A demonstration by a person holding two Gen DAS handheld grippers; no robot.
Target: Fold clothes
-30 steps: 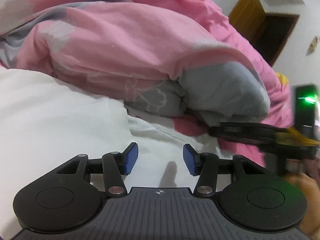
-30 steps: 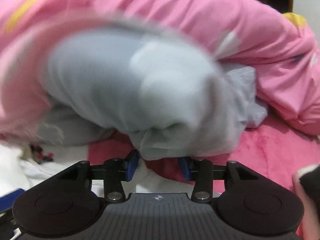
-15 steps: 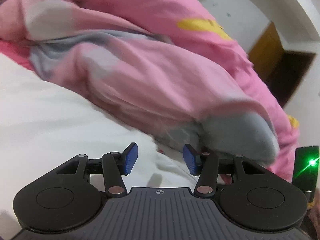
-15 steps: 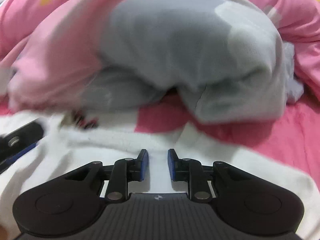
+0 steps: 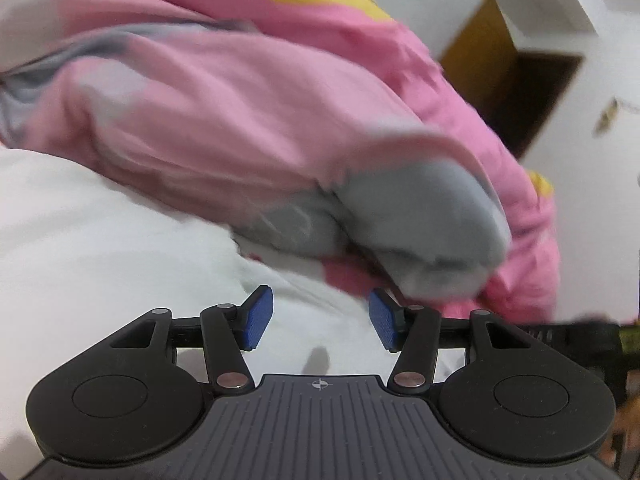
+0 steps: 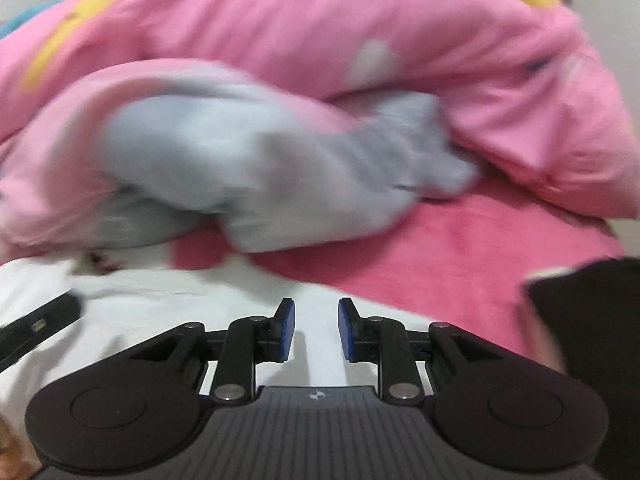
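Tongs, left (image 5: 320, 318) and right (image 6: 316, 330), hang released over white cloth (image 5: 100, 240), right jaws just widening.

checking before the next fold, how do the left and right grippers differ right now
The left gripper has its jaws set wider apart than the right gripper, whose jaws are narrow and have just been opening. The left one sits nearer the pink and grey duvet; the right one has more pink sheet ahead. Both are empty, with blue pads, over the white garment.
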